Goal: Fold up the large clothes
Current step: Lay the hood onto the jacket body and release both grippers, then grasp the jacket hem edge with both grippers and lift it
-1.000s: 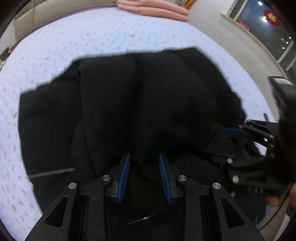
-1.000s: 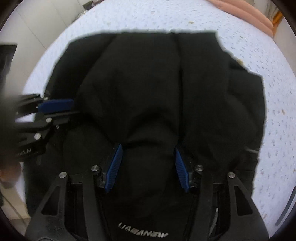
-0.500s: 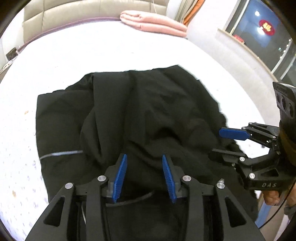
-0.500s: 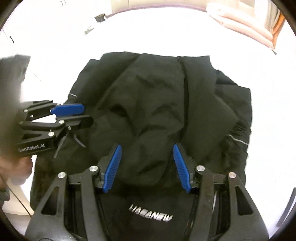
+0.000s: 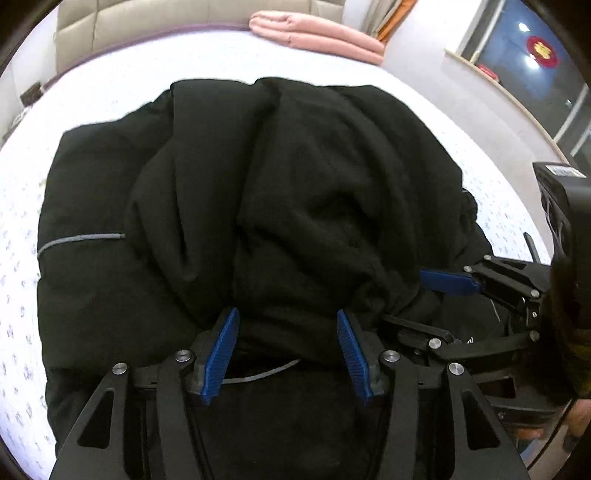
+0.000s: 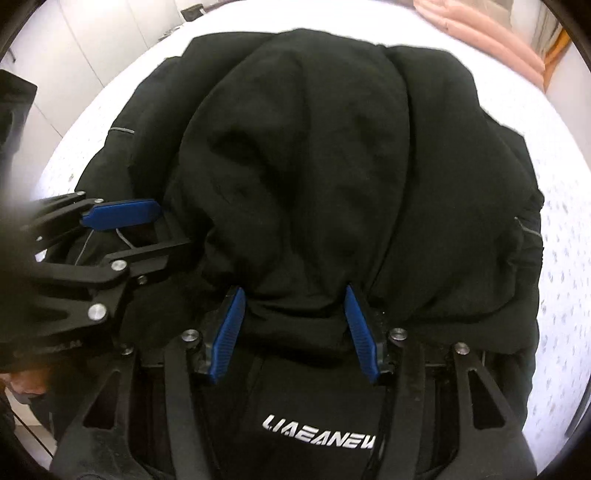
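A large black jacket (image 5: 295,166) lies bunched on the bed, a thick fold drawn up over its middle (image 6: 295,147). My left gripper (image 5: 286,343) has that fold between its blue pads while its jaws are opening, so the cloth sits loosely there. My right gripper (image 6: 293,321) is shut on the same fold, with creases running to both pads. Each gripper shows in the other's view: the right gripper (image 5: 424,306) beside the cloth's right edge, the left gripper (image 6: 162,232) at its left edge. White lettering (image 6: 319,439) shows below the right gripper.
The bed (image 5: 110,81) has a white sheet with small print, bare around the jacket. A folded pink blanket (image 5: 317,37) lies at the far end by a beige headboard (image 5: 147,22). A dark window (image 5: 535,55) is at the right. A hand (image 6: 26,380) holds the left gripper.
The left gripper's pads have spread apart around the fold. Both grippers have carried the fold farther over the jacket, which now lies more bunched. The right gripper's pads keep their spacing.
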`<state>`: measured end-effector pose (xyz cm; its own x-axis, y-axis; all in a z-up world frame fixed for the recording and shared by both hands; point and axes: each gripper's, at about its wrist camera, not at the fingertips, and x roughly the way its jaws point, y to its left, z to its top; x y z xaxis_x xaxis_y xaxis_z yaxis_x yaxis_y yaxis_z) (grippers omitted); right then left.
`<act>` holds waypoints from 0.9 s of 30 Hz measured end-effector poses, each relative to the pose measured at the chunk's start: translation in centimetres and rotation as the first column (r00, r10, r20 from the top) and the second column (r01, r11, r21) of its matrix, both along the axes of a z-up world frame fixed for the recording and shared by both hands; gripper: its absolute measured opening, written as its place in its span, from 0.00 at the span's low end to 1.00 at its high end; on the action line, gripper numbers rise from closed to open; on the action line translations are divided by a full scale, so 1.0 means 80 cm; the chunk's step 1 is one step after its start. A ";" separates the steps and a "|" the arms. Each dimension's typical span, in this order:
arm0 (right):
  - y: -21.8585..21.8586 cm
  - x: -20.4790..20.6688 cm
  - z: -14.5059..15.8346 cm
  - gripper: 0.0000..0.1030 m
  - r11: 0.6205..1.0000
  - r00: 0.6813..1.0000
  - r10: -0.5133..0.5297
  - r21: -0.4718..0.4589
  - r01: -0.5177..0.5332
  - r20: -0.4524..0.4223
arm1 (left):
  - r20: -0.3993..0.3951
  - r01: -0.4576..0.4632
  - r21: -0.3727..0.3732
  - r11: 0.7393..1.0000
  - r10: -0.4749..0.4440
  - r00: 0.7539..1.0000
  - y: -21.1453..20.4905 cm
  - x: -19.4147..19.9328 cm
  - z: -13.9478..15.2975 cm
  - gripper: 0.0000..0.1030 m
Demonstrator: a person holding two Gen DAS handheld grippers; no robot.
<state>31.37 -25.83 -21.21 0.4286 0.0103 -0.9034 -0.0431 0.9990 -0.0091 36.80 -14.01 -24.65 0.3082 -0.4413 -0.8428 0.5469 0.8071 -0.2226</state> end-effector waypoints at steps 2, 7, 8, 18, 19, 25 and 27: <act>-0.004 -0.004 0.002 0.53 1.000 1.000 0.002 0.010 -0.002 0.025 | 0.007 0.001 -0.039 0.999 0.000 1.000 0.010 -0.005 0.005 0.54; -0.022 -0.037 0.033 0.54 0.998 0.995 0.022 0.064 -0.029 0.098 | 0.034 -0.025 -0.116 0.993 0.029 0.999 0.068 -0.035 0.049 0.55; -0.031 -0.049 0.044 0.55 0.997 0.993 0.013 0.078 -0.022 0.119 | 0.053 -0.031 -0.111 0.993 0.037 0.998 0.080 -0.043 0.056 0.56; -0.104 -0.232 0.119 0.58 0.964 0.962 -0.217 0.194 0.183 0.167 | 0.053 -0.315 -0.081 0.946 0.319 0.946 0.266 -0.222 0.105 0.56; -0.110 -0.255 0.126 0.59 0.958 0.960 -0.237 0.201 0.205 0.151 | 0.050 -0.341 -0.076 0.937 0.345 0.937 0.279 -0.248 0.112 0.56; -0.127 -0.374 0.144 0.68 0.928 0.938 -0.335 0.206 0.312 0.088 | 0.044 -0.370 -0.021 0.929 0.371 0.928 0.299 -0.334 0.135 0.59; -0.126 -0.401 0.139 0.69 0.922 0.931 -0.354 0.200 0.332 0.089 | 0.075 -0.374 -0.001 0.927 0.373 0.925 0.298 -0.345 0.138 0.59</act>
<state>-0.69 -35.94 -10.11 0.5404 -0.0007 -0.8414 0.2925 0.9378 0.1871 9.17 9.82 -13.64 0.5087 -0.2713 -0.8171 0.2193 0.9586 -0.1818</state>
